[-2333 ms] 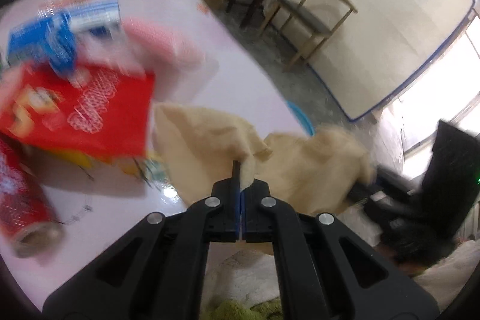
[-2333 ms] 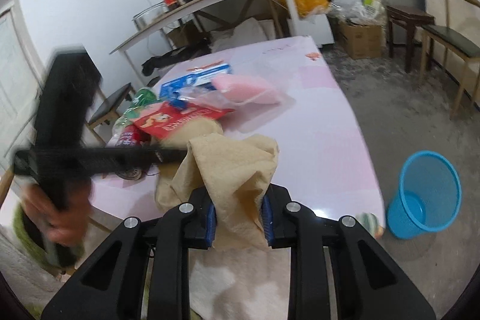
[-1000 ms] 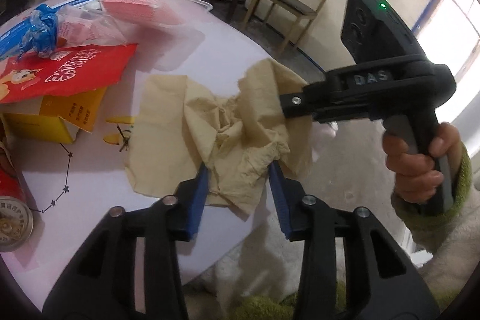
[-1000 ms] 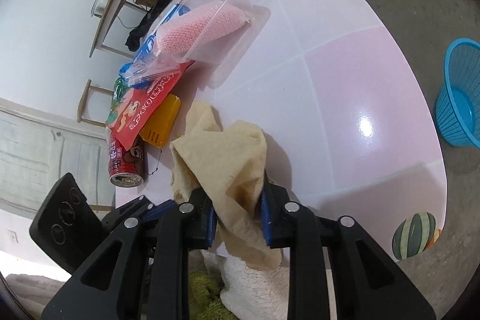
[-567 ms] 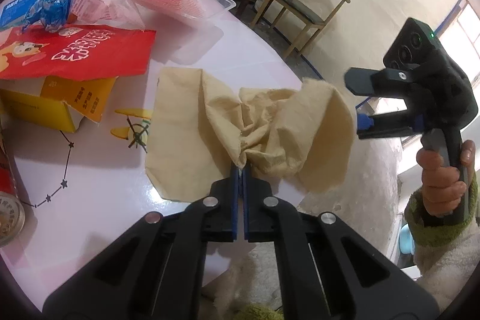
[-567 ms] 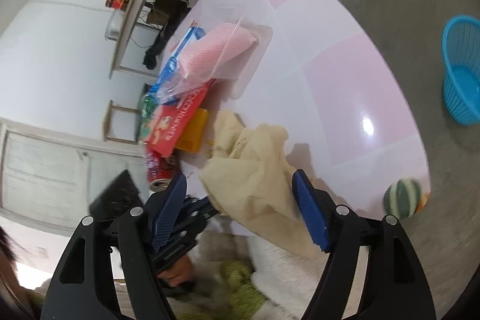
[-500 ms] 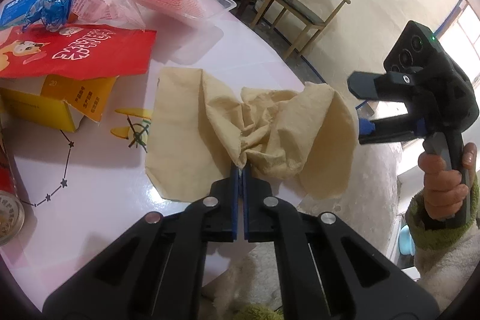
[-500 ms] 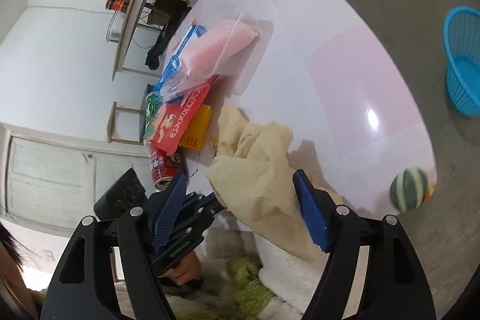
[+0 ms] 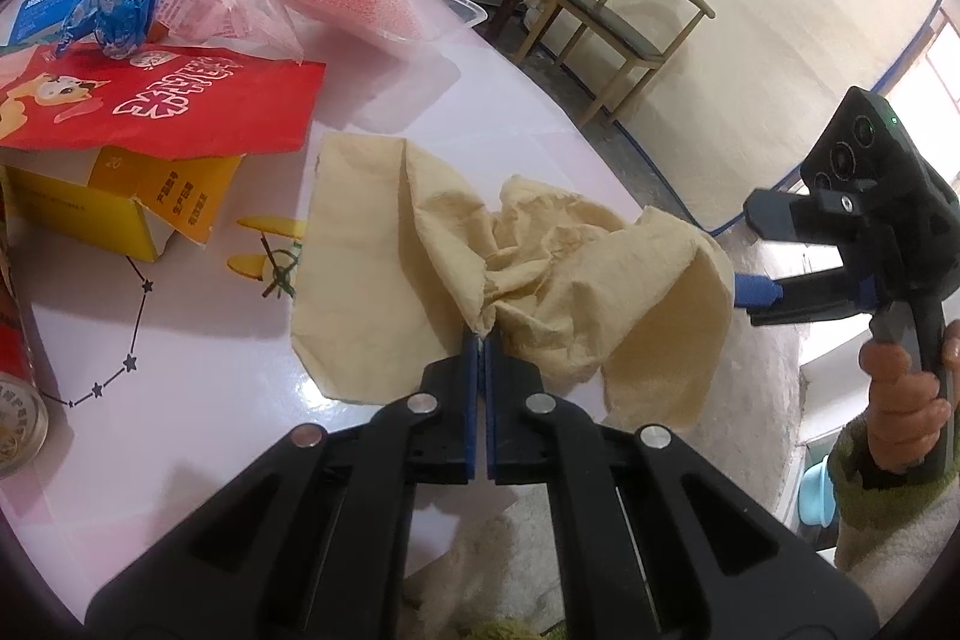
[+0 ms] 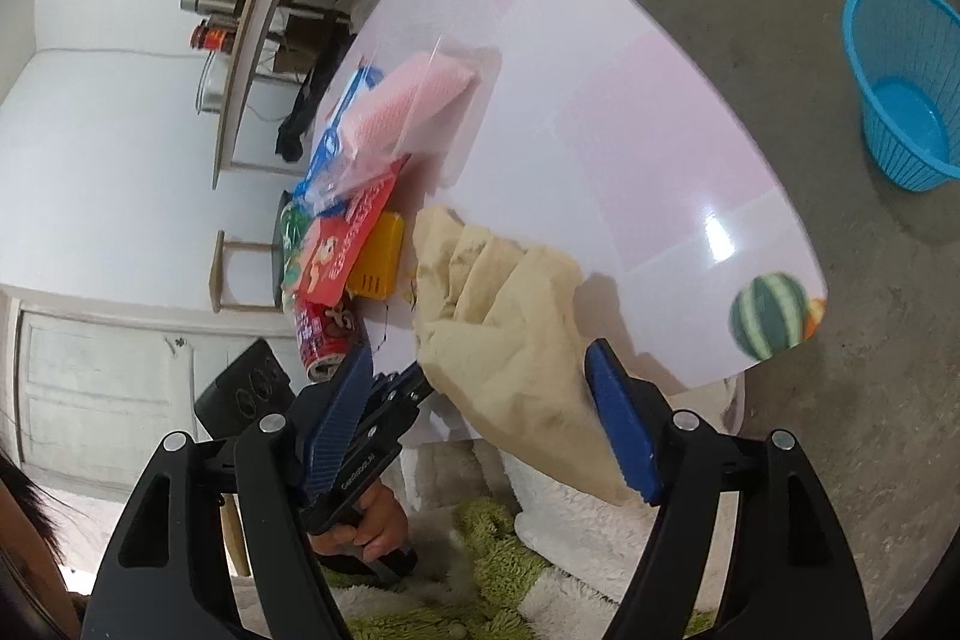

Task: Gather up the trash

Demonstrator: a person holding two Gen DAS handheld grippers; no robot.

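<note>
We sit at a big white and pink table (image 10: 600, 58) in a room with a grey floor. A blue basket (image 10: 906, 94) stands on the floor, well apart from the table, off to our right. A wooden chair (image 9: 624, 22) waits by the far wall.

The trash we work on now is a tan paper bag (image 9: 510, 268). It lies crumpled near our edge of the table, and one side hangs over the edge. It stretches from left to right in front of us.

Our left gripper (image 9: 482, 340) is pinched tight on the bunched middle of the bag. Our right gripper (image 10: 480, 394) is wide apart and holds nothing. The hanging side of the bag sits between its blue pads (image 10: 618, 430).

We think the left one has the bag, so the bag must go right to reach the basket.

Beside the bag lie a red snack bag (image 9: 156, 106), a yellow box (image 9: 120, 208) and a red can (image 10: 318, 334).
</note>
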